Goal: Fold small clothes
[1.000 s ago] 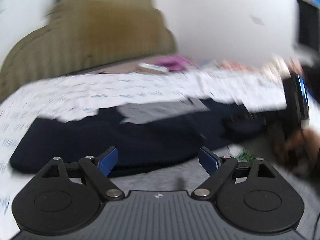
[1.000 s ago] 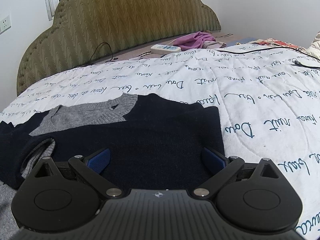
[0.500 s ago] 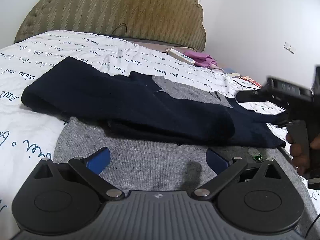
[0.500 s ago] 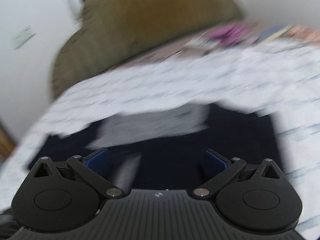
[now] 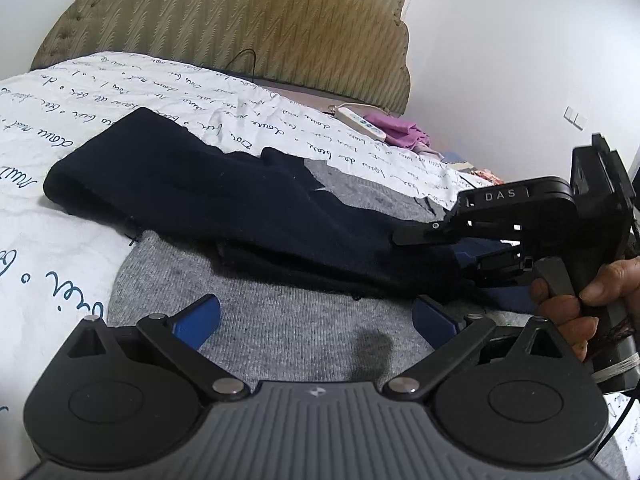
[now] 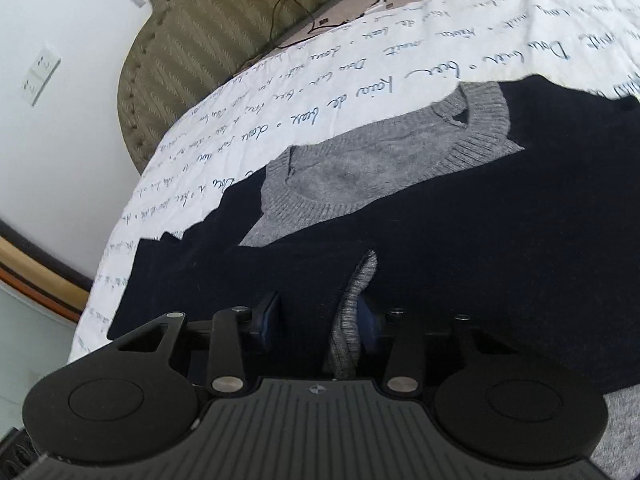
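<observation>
A grey knit sweater [image 5: 280, 320] with navy sleeves lies flat on the bed. One navy sleeve [image 5: 200, 184] is folded across its chest. My left gripper [image 5: 316, 312] hovers open over the grey hem, with nothing between its blue pads. My right gripper [image 5: 456, 252] comes in from the right, a hand [image 5: 568, 304] on its handle. Seen from the right wrist, the right gripper [image 6: 318, 316] is closing its jaws, and the pads pinch a bunched ridge of the navy sleeve [image 6: 480, 260] and a grey fold. The grey collar [image 6: 380, 160] lies beyond.
A white quilt [image 5: 40, 240] with blue script covers the bed. An olive padded headboard [image 5: 240, 20] stands at the back, with a black cable [image 6: 288, 20] in front of it. A white remote [image 5: 360, 122] and a purple cloth [image 5: 396, 128] lie at the far right. A wall socket [image 6: 40, 72] is on the left.
The right gripper has swung left over the sweater, rolled, and drawn its wide jaws in onto the sleeve fabric. The left gripper has settled over the hem and widened slightly.
</observation>
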Demonstrator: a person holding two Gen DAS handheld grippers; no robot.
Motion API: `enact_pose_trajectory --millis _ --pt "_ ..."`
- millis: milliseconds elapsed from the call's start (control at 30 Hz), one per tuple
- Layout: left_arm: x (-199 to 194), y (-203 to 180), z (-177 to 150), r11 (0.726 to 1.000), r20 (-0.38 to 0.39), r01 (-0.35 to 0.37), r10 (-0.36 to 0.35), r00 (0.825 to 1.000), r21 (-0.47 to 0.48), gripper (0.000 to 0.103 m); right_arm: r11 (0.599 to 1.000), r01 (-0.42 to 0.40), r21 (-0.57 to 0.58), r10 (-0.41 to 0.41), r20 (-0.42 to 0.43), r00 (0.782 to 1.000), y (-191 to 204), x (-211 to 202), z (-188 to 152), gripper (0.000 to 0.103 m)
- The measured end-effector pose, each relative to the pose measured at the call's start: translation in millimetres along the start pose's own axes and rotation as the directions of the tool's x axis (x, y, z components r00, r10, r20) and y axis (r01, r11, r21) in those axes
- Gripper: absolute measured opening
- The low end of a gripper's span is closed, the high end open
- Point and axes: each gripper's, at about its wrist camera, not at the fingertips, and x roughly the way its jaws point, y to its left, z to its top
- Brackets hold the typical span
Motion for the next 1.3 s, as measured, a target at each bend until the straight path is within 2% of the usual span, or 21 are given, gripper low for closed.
enact_pose_trajectory --millis 33,67,167,267,367,500,633,700,900,933,1000,1067,1100,1167,1233,1300 --pt "0 1 0 1.0 0.001 0.002 -0.002 1.0 -0.005 0.103 1.0 -0.003 0.008 0.003 0.004 1.0 -1 -1 1 0.025" --pt "0 1 0 1.0 0.002 0.004 -0.004 1.0 -0.008 0.103 1.0 -0.01 0.012 0.01 0.01 1.0 -2 -3 1 0.018" --pt "1 1 1 1.0 0.003 0.005 -0.005 1.0 -0.009 0.103 0.999 -0.046 -0.003 0.046 0.063 0.997 2 -18 6 0.017" --pt "1 1 1 1.0 0.003 0.005 -0.005 1.0 -0.01 0.103 0.994 -0.101 -0.036 0.105 0.13 0.986 7 -50 22 0.017" --pt "1 1 1 1.0 0.003 0.005 -0.005 1.0 -0.01 0.103 0.992 -0.105 -0.062 0.115 0.177 0.977 1 -87 43 0.017" --pt "1 2 1 1.0 0.004 0.006 -0.006 1.0 -0.013 0.103 1.0 0.008 -0.022 -0.004 0.195 0.981 -42 -116 55 0.017" --pt "1 1 1 1.0 0.003 0.004 -0.004 1.0 -0.011 0.103 0.987 0.143 0.07 -0.153 0.161 0.975 -93 -110 47 0.017" --pt "1 1 1 1.0 0.003 0.003 -0.003 1.0 -0.009 0.103 0.982 0.172 0.077 -0.182 0.151 0.972 -104 -101 39 0.017" --pt "3 1 1 1.0 0.001 -0.005 0.005 1.0 -0.002 0.103 0.979 0.184 0.086 -0.194 0.13 0.972 -114 -89 30 0.017" --pt "3 1 2 1.0 0.0 -0.006 0.006 1.0 -0.001 0.103 0.979 0.181 0.092 -0.192 0.132 0.973 -116 -87 29 0.017" --pt "3 1 2 1.0 0.0 -0.008 0.008 1.0 0.001 0.103 0.98 0.169 0.108 -0.184 0.146 0.972 -118 -92 29 0.023" --pt "3 -1 1 1.0 -0.002 -0.013 0.013 1.0 0.008 0.103 0.978 0.166 0.129 -0.185 0.158 0.97 -121 -98 28 0.04" --pt "2 -3 1 1.0 -0.003 -0.018 0.018 1.0 0.013 0.103 0.976 0.171 0.134 -0.192 0.166 0.967 -122 -102 29 0.043" --pt "-1 -7 2 0.999 0.004 -0.045 0.045 0.999 0.029 0.103 0.974 0.175 0.145 -0.203 0.209 0.957 -122 -114 30 0.043" --pt "-9 -16 8 0.996 0.043 -0.087 0.085 0.995 0.037 0.103 0.977 0.167 0.135 -0.199 0.276 0.94 -117 -131 30 0.043" --pt "-13 -25 22 0.996 0.076 -0.078 0.074 0.994 0.048 0.103 0.979 0.187 0.077 -0.202 0.333 0.921 -105 -143 31 0.042"
